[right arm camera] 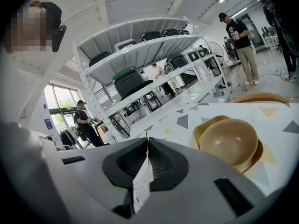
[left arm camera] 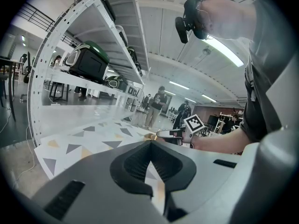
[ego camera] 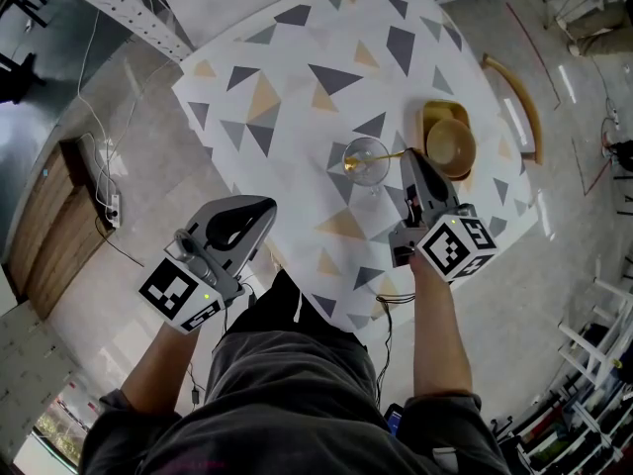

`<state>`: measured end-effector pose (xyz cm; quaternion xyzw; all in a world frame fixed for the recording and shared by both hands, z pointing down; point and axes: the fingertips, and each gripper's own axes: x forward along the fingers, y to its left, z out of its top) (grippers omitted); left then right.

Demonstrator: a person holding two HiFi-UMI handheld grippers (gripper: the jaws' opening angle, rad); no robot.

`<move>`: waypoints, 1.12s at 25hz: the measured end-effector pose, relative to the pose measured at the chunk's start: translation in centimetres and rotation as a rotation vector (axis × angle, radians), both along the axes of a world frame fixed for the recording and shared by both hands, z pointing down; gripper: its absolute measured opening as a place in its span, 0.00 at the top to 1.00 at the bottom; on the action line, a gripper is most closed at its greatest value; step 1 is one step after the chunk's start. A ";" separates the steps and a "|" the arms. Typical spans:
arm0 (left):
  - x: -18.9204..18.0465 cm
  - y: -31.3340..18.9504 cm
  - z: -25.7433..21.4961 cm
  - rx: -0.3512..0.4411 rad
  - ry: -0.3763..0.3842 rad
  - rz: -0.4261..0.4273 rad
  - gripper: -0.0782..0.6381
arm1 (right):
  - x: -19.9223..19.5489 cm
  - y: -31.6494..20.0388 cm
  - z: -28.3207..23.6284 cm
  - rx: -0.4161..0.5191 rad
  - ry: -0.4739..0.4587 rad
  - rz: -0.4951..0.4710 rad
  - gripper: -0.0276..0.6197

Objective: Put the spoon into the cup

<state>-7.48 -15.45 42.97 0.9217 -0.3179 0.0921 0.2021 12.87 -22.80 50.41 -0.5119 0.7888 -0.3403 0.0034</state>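
Note:
A clear glass cup [ego camera: 367, 160] stands near the middle of the table with the triangle-patterned cloth [ego camera: 297, 87]. A gold spoon [ego camera: 374, 158] lies across the cup. Its bowl is at the cup's left side and its handle runs right to my right gripper [ego camera: 406, 156], which is shut on the handle's end. In the right gripper view only a thin gold sliver shows between the shut jaws of the right gripper [right arm camera: 147, 141], and the cup is hidden. My left gripper [ego camera: 263, 208] hangs off the table's near left edge, shut and empty. In the left gripper view the left gripper [left arm camera: 150, 143] points toward the spoon [left arm camera: 150, 136].
A tan bowl [ego camera: 451, 144] sits on a yellow plate [ego camera: 432, 114] just right of the cup, also seen as the bowl [right arm camera: 229, 141]. A curved wooden chair back [ego camera: 521, 95] stands beyond the table's right edge. A metal shelf rack [ego camera: 129, 8] and a floor power strip [ego camera: 112, 206] are on the left.

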 end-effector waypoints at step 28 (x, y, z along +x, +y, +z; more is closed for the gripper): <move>-0.7 1.7 -2.9 0.059 -0.005 -0.015 0.87 | 0.4 1.4 -3.2 0.040 -0.020 0.019 0.78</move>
